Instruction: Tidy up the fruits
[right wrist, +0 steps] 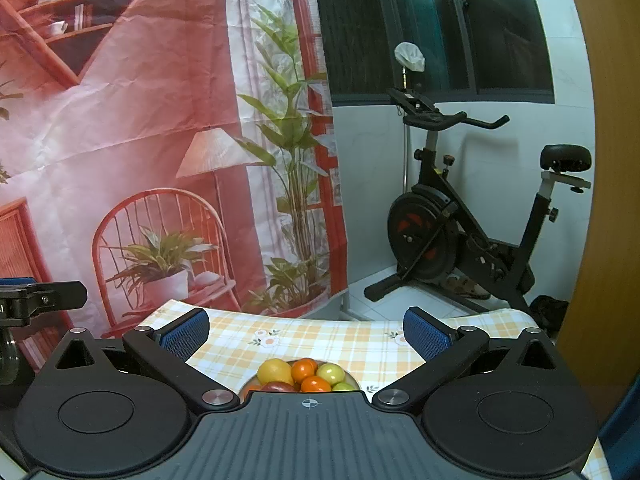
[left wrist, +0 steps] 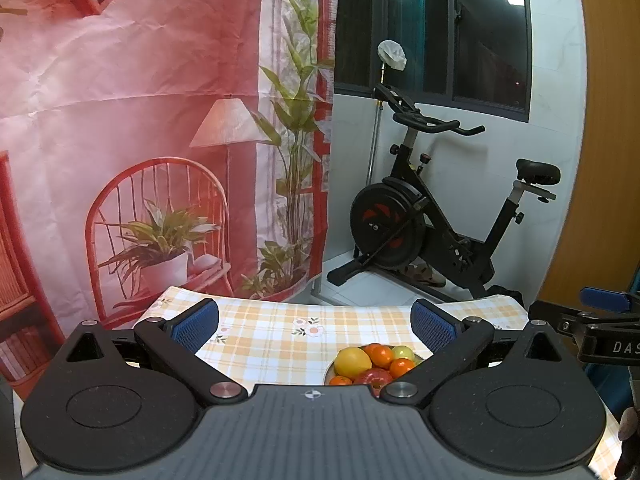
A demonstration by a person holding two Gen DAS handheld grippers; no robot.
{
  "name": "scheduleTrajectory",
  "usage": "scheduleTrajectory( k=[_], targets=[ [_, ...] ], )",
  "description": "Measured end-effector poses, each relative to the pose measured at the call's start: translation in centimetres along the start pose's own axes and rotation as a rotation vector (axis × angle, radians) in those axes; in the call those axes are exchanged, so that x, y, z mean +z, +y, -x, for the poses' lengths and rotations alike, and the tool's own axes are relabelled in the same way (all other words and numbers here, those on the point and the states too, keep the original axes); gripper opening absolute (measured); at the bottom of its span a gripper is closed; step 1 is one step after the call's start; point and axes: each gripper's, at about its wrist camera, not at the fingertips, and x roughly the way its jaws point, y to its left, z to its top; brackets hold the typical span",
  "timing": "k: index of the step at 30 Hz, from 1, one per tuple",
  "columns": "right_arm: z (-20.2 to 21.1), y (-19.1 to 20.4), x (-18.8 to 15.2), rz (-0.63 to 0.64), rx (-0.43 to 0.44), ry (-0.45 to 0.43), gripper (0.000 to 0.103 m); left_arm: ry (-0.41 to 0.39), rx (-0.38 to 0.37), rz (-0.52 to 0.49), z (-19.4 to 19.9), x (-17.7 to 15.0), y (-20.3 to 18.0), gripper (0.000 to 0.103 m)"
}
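A plate [left wrist: 329,372] of fruit sits on the checked tablecloth [left wrist: 280,340]: a yellow lemon [left wrist: 352,361], oranges [left wrist: 380,354], a red apple [left wrist: 374,377] and a green fruit [left wrist: 403,353]. My left gripper [left wrist: 316,326] hovers above the table, open and holding nothing, with the plate low between its fingers toward the right one. In the right wrist view the same plate [right wrist: 248,385] shows the lemon [right wrist: 274,372], oranges [right wrist: 305,369] and green fruit [right wrist: 330,373], partly hidden by the gripper body. My right gripper [right wrist: 306,330] is open and carries nothing.
A printed red backdrop [left wrist: 140,140] hangs behind the table. An exercise bike [left wrist: 432,216] stands on the tiled floor at the back right, under a dark window [left wrist: 440,28]. The right gripper's body [left wrist: 600,328] shows at the right edge of the left view. A wooden panel [right wrist: 608,160] lies far right.
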Motion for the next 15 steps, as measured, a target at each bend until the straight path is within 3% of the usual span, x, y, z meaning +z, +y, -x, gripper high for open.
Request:
scheduleTrajectory(
  k=[15],
  targets=[
    [-0.03,-0.22,-0.14,-0.002,-0.001,0.006,0.103,0.005,-0.005,0.007,-0.24,-0.22,0.21,0.103]
  ],
)
